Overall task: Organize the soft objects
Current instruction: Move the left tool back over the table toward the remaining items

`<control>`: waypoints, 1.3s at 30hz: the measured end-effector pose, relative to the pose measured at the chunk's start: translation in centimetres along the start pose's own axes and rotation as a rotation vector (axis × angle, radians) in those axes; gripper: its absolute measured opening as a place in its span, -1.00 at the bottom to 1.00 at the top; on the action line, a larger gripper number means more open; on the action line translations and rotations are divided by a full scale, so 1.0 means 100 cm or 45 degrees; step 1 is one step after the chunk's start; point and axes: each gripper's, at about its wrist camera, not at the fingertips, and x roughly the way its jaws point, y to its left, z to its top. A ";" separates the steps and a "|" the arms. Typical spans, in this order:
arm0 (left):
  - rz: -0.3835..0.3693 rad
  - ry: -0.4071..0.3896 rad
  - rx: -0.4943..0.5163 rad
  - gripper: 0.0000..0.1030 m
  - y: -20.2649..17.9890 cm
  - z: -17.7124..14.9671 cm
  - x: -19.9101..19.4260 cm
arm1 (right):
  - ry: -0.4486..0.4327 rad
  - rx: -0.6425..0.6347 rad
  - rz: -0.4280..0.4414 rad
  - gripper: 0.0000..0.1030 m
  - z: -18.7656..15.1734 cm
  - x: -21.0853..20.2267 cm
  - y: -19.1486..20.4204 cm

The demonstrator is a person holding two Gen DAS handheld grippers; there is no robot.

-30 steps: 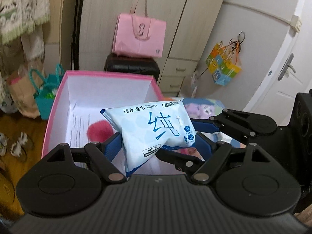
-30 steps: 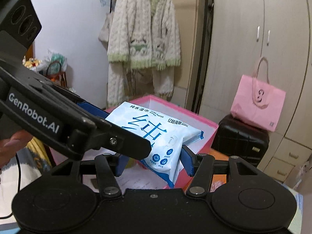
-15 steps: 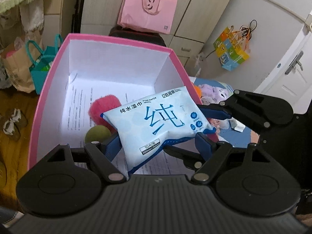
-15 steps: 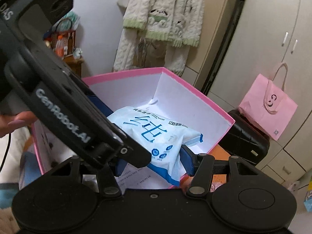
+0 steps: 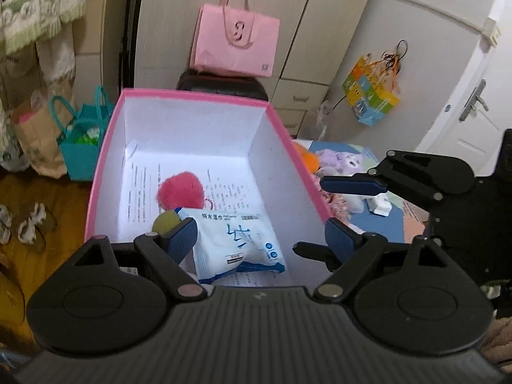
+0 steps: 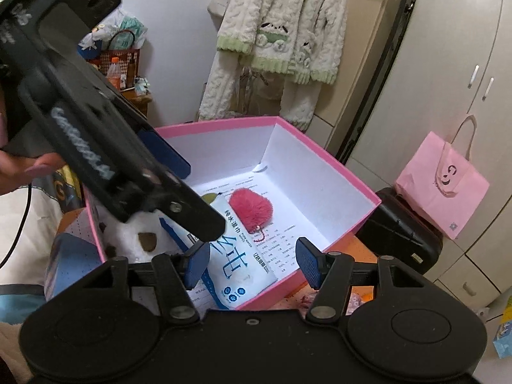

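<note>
A blue-and-white wet wipes pack (image 5: 236, 243) (image 6: 236, 265) lies flat on the printed paper at the bottom of the pink box (image 5: 192, 91) (image 6: 358, 185). Beside it are a pink pompom (image 5: 180, 192) (image 6: 251, 208) and a green ball (image 5: 164, 220). My left gripper (image 5: 260, 240) hangs over the box's near end. Its jaws are opening and the pack lies below them, free of the right pad. My right gripper (image 6: 252, 264) is also over the box, its jaws opening, with the pack under them and not pinched.
A white plush with brown spots (image 6: 140, 236) sits at the box's near corner. A purple plush (image 5: 339, 161) and an orange toy (image 5: 308, 160) lie right of the box. Behind it stand a black suitcase (image 6: 400, 233) and a pink bag (image 5: 236, 44).
The wipes pack, held up between both grippers a second ago, was lowered over the box and now lies on its floor. Both pairs of jaws have spread and let it go.
</note>
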 end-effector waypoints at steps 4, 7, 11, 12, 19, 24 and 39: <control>-0.001 -0.030 0.027 0.69 -0.010 -0.001 -0.017 | -0.020 0.018 -0.004 0.26 -0.003 -0.013 0.003; 0.012 -0.046 0.053 0.69 -0.019 -0.003 -0.030 | -0.040 0.023 -0.011 0.26 -0.005 -0.022 0.005; 0.017 -0.059 0.092 0.69 -0.036 -0.007 -0.045 | -0.073 0.032 -0.013 0.26 -0.007 -0.039 0.005; 0.014 -0.057 0.104 0.69 -0.041 -0.007 -0.048 | -0.084 0.032 -0.015 0.26 -0.008 -0.045 0.004; -0.013 -0.094 0.209 0.69 -0.082 -0.002 -0.070 | -0.161 0.053 -0.049 0.28 -0.019 -0.095 -0.016; -0.079 -0.103 0.253 0.69 -0.108 -0.002 -0.065 | -0.210 0.146 -0.093 0.30 -0.041 -0.131 -0.045; 0.012 -0.148 0.532 0.69 -0.196 -0.024 0.015 | -0.185 0.412 -0.156 0.31 -0.116 -0.144 -0.118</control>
